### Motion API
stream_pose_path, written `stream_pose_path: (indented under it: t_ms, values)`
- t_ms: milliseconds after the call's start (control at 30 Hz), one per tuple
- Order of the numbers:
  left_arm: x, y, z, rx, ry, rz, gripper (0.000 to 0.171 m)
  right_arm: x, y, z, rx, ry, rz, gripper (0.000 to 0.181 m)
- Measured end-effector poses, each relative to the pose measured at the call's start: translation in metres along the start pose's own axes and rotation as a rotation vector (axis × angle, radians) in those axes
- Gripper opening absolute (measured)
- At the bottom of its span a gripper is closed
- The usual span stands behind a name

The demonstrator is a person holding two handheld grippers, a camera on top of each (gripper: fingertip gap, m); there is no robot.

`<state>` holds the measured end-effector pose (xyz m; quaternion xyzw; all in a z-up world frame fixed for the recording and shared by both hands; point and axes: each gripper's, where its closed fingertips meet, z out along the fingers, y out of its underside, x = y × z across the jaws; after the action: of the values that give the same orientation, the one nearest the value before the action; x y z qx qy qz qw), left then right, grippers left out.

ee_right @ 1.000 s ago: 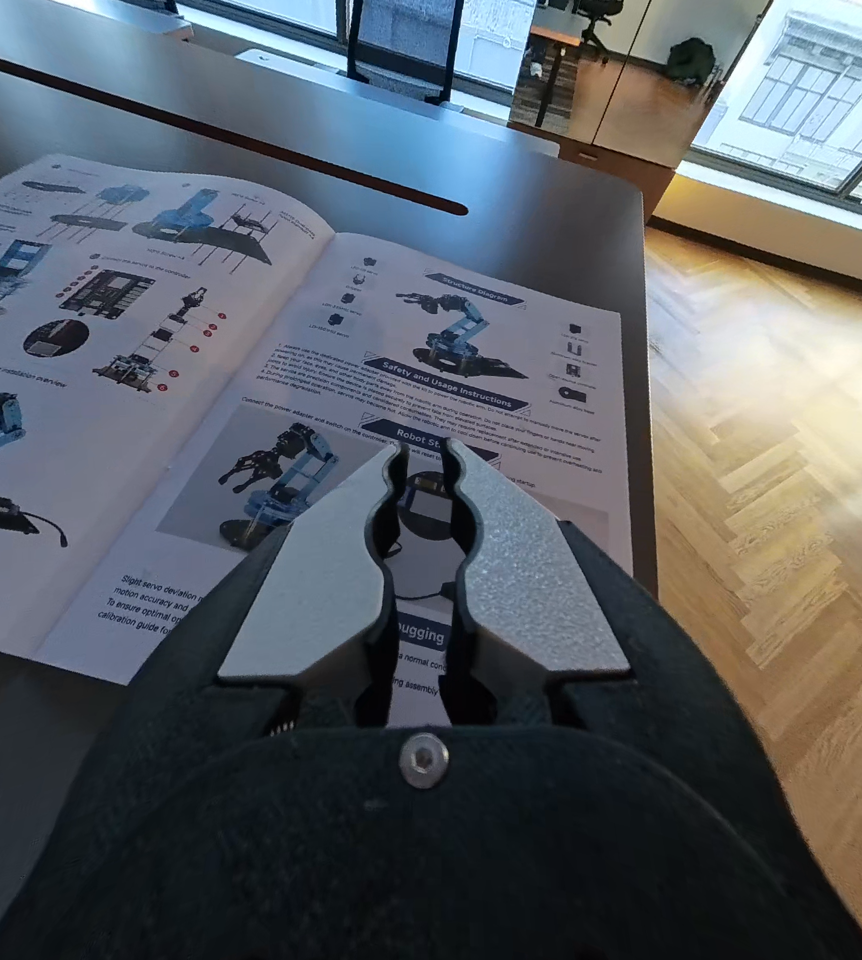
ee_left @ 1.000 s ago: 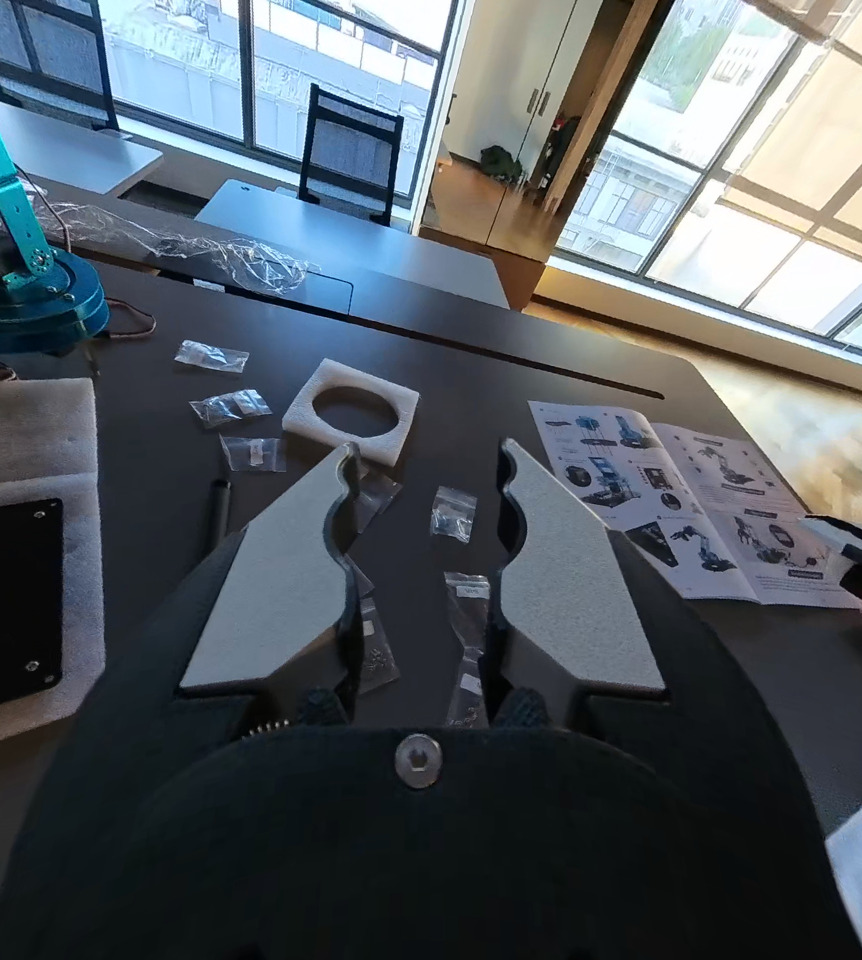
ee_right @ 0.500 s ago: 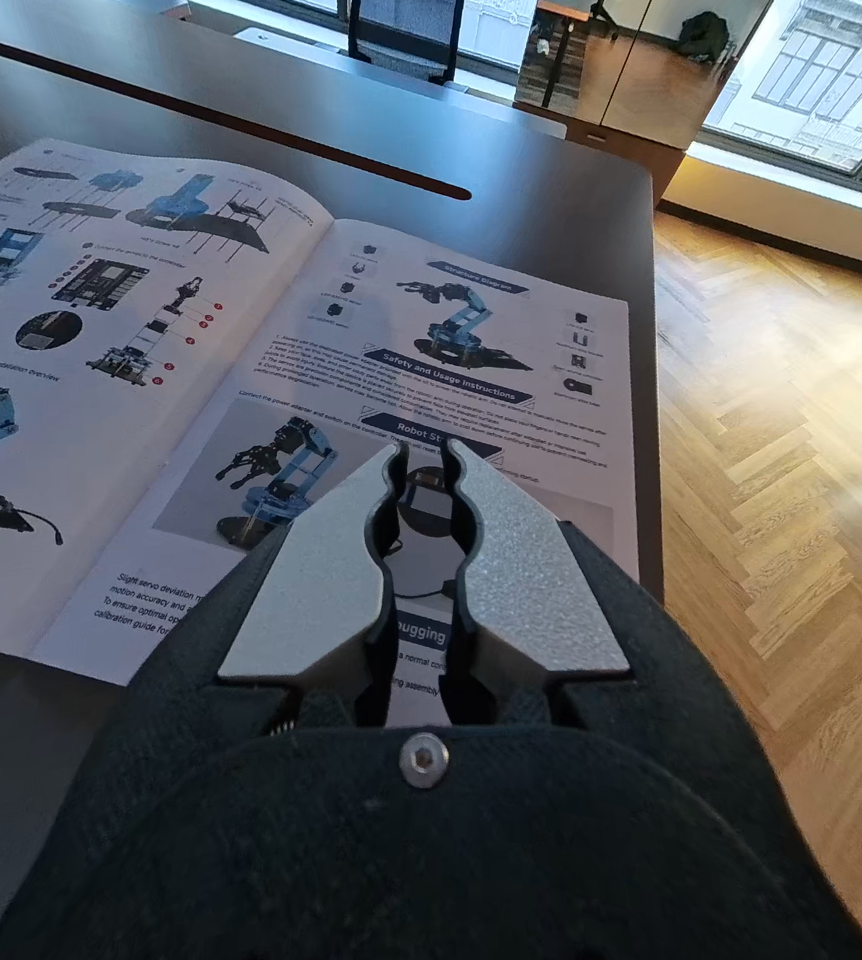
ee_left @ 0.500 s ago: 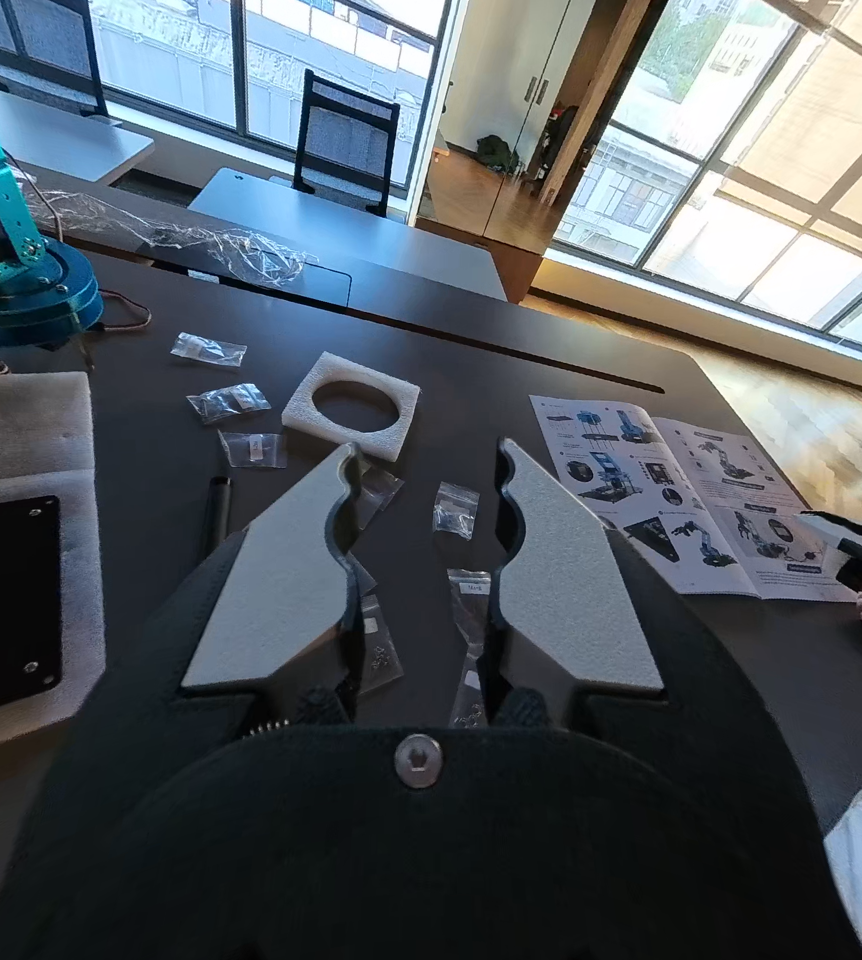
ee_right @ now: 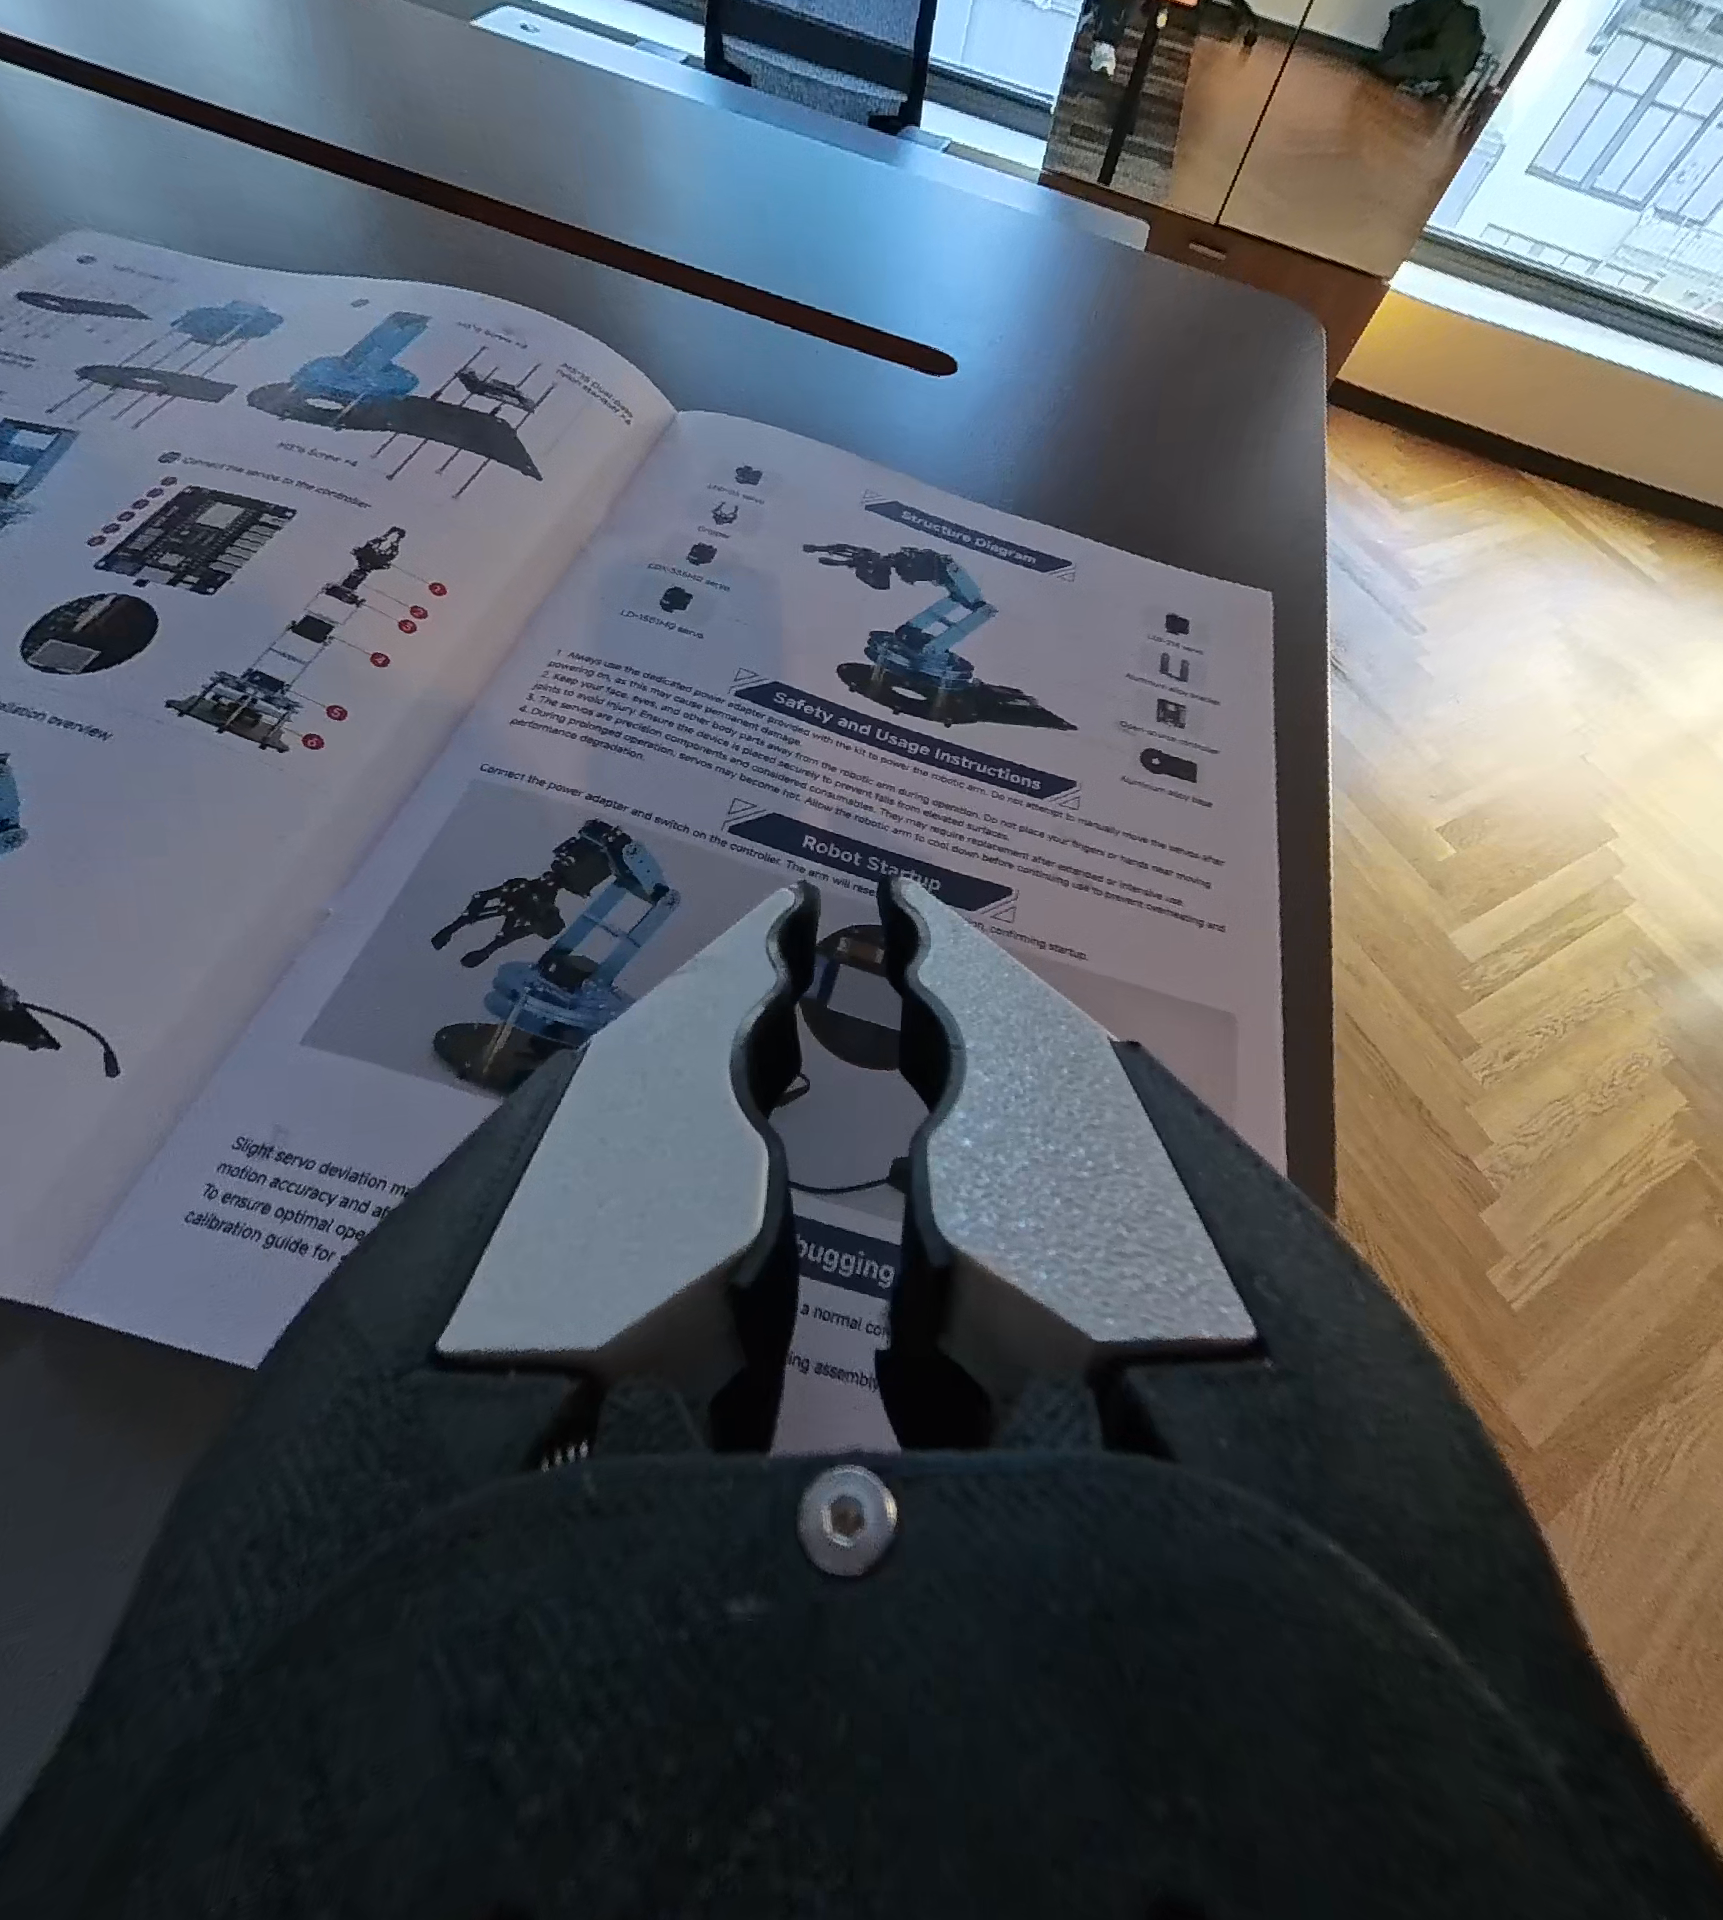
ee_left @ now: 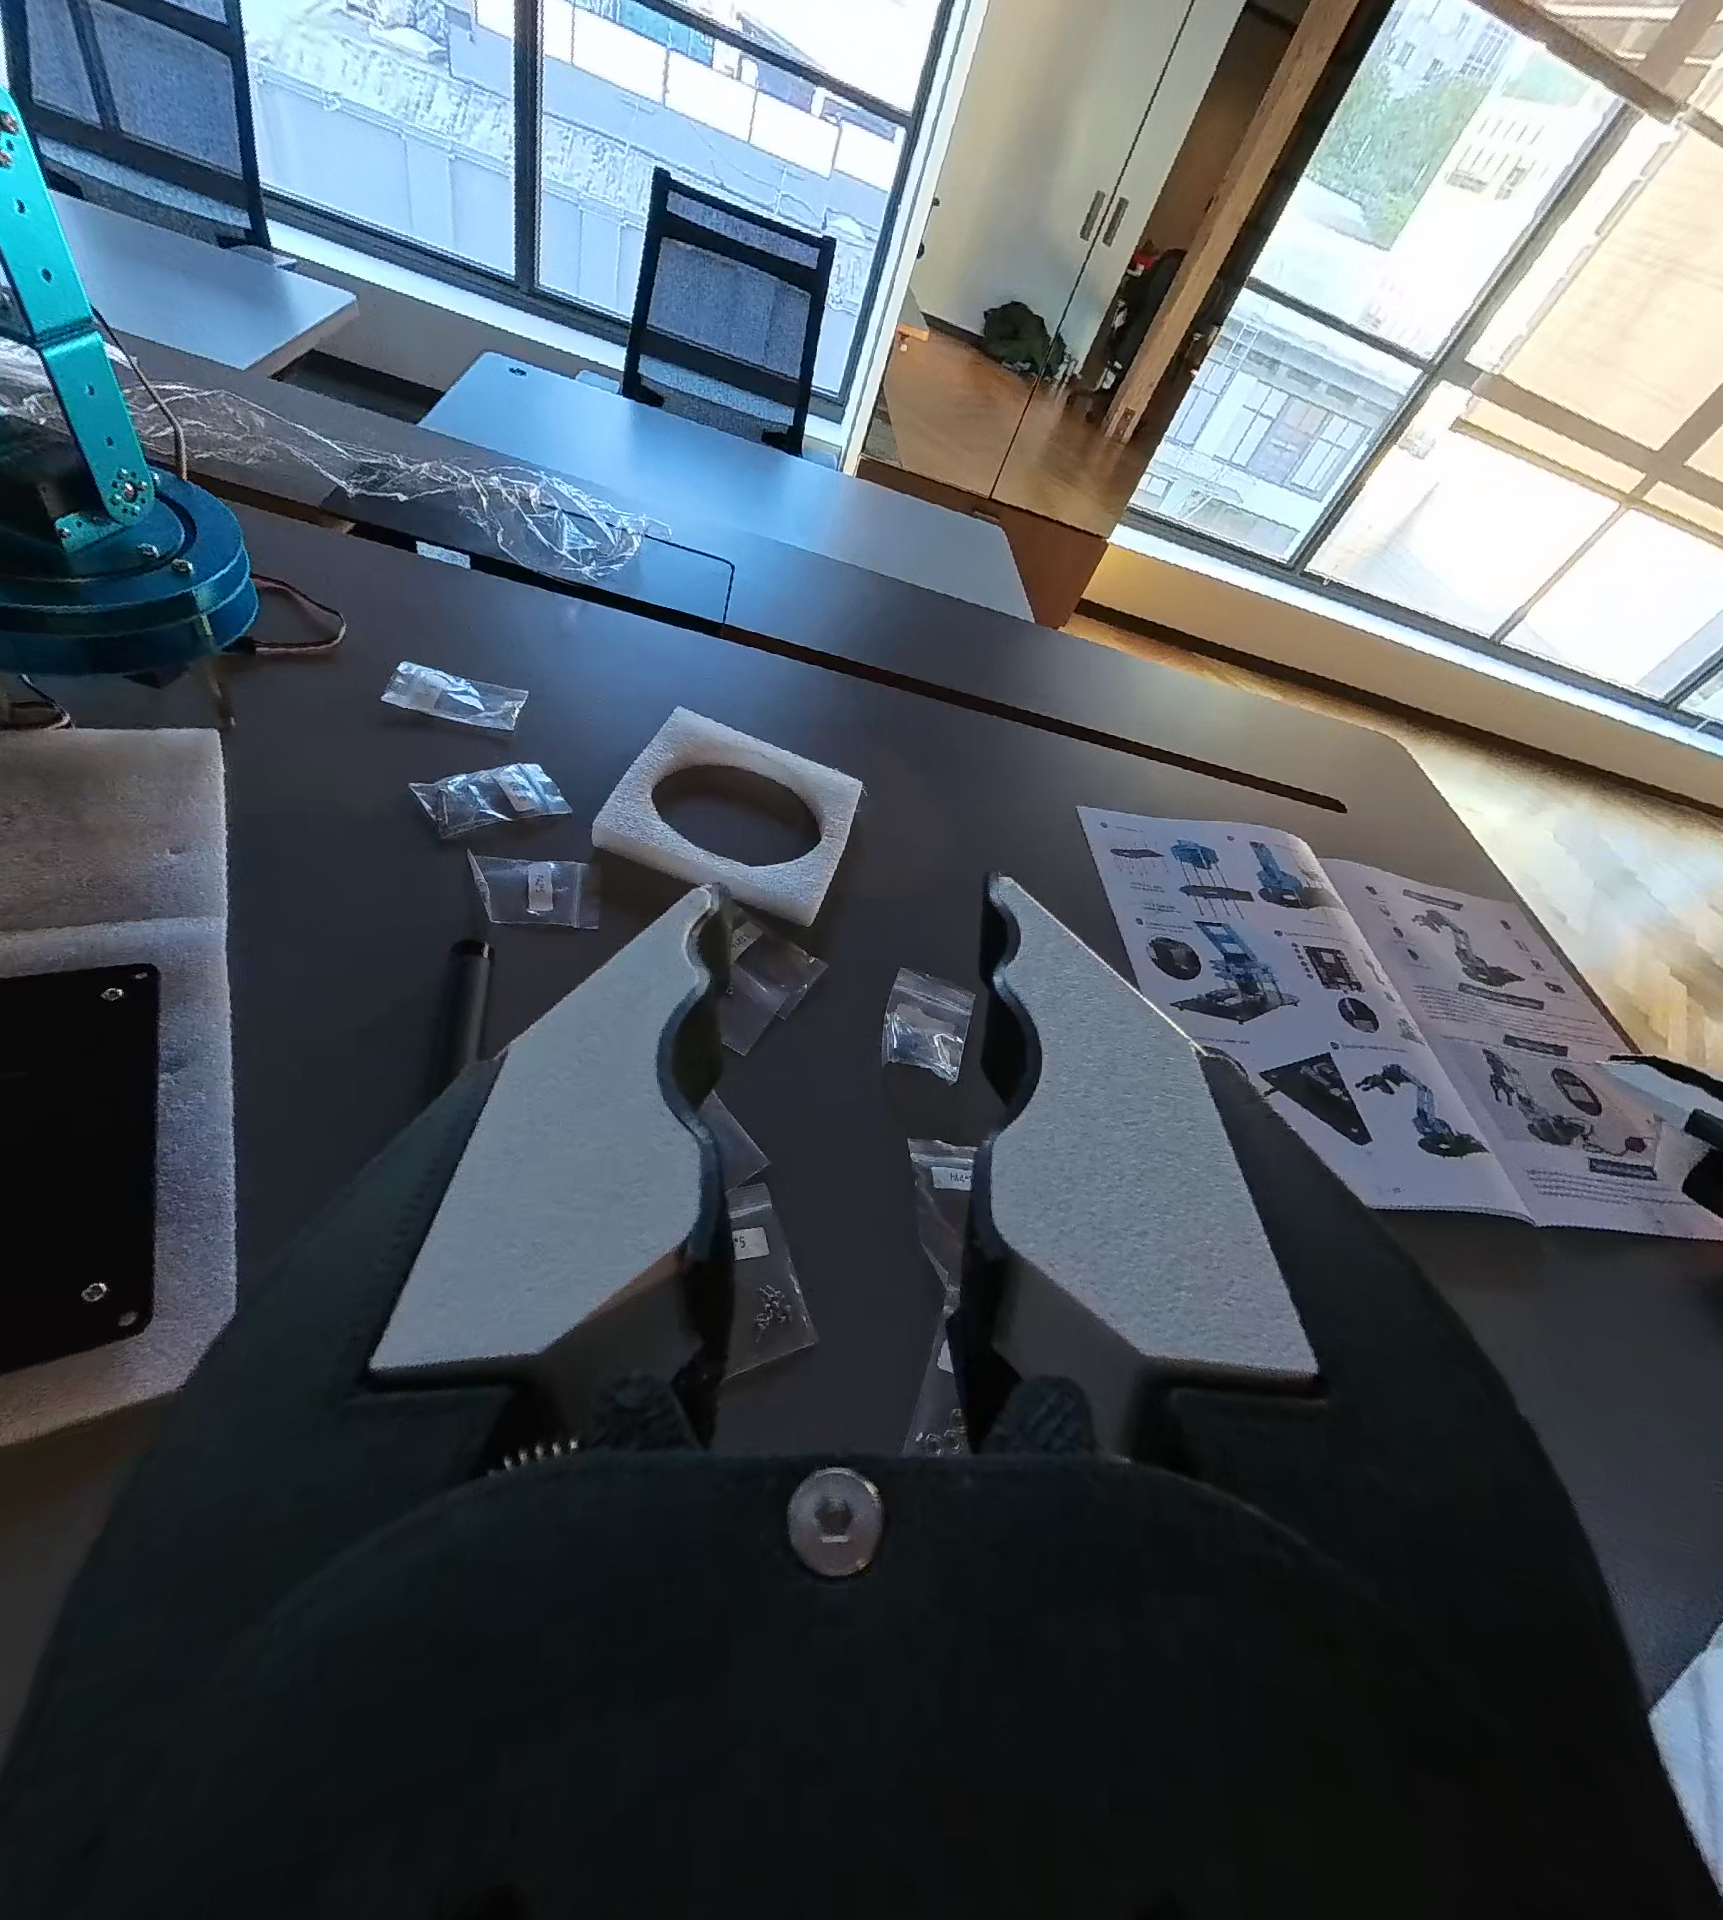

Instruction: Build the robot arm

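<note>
We are holding the left gripper (ee_left: 849,904) wide apart and empty at frame centre, hovering over small clear parts bags (ee_left: 924,1023) scattered on the dark table (ee_left: 992,727), below the white foam square (ee_left: 727,826). We are keeping the right gripper (ee_right: 844,902) nearly closed, gripping nothing, above the open booklet (ee_right: 483,665), perhaps to consult it. A teal robot arm (ee_left: 57,499) is standing upper left.

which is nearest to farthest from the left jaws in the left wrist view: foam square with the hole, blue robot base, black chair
1. Foam square, just beyond the left gripper, slightly left.
2. Blue robot base, far left on the table.
3. Black chair, behind the table by the window.
</note>
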<state>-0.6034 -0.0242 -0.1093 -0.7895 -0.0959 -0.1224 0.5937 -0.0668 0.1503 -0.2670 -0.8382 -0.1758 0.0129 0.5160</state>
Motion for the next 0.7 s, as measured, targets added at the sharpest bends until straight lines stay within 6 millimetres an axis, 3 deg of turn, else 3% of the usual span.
stream_pose_path:
  t_ms: [700]
  values:
    - [-0.0044,0.0012,-0.0065,0.011,-0.002,-0.029,0.042,-0.0008,0.0012,0.0007,-0.010,-0.001,-0.007,0.009]
